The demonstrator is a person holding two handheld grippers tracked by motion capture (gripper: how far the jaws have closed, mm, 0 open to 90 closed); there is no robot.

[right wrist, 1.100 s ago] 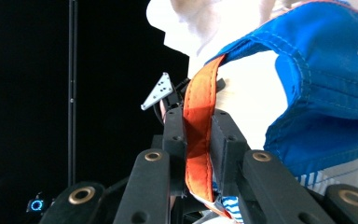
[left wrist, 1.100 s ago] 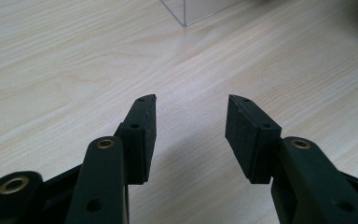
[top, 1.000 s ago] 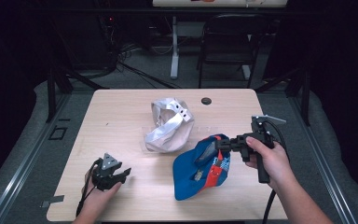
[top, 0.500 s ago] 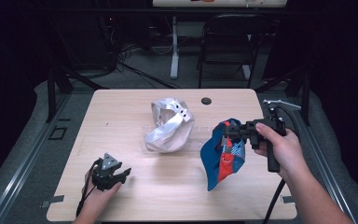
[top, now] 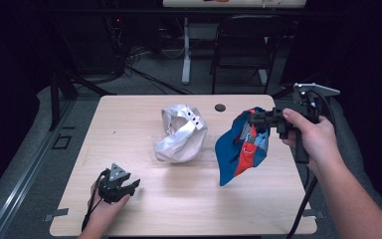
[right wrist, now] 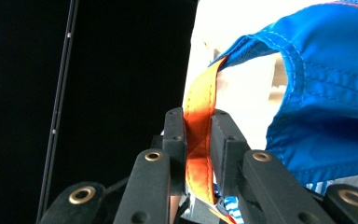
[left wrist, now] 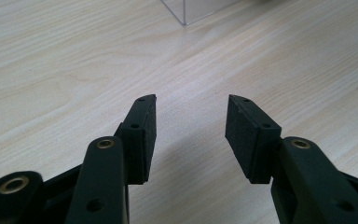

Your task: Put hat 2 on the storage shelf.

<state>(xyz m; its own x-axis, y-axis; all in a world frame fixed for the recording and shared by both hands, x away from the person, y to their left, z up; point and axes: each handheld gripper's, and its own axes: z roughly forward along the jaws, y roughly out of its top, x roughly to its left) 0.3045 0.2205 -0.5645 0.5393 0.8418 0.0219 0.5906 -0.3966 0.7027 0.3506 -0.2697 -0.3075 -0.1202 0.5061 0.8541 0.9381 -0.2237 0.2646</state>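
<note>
Since a second ago the blue cap [top: 241, 147] has gone from lying on the tabletop [top: 129, 124] to hanging clear of it, right gripper [top: 258, 118] jaws clamped on its orange strap [right wrist: 198, 140]. Left gripper [top: 129, 185] rests near the front edge, jaws apart. Likely mid-carry; next, choose a spot beside the silver cap [top: 179, 133] and lower it.

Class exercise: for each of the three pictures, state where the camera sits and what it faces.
High view: above the person's side, facing forward and down on the pale wooden table; both forearms enter below.
Left gripper view: on the left tool, looking along open jaws at bare tabletop.
Right gripper view: on the right tool, jaws pinching the orange strap of the blue fabric cap.
Shared: high view also shows that cap hanging from the right tool.
</note>
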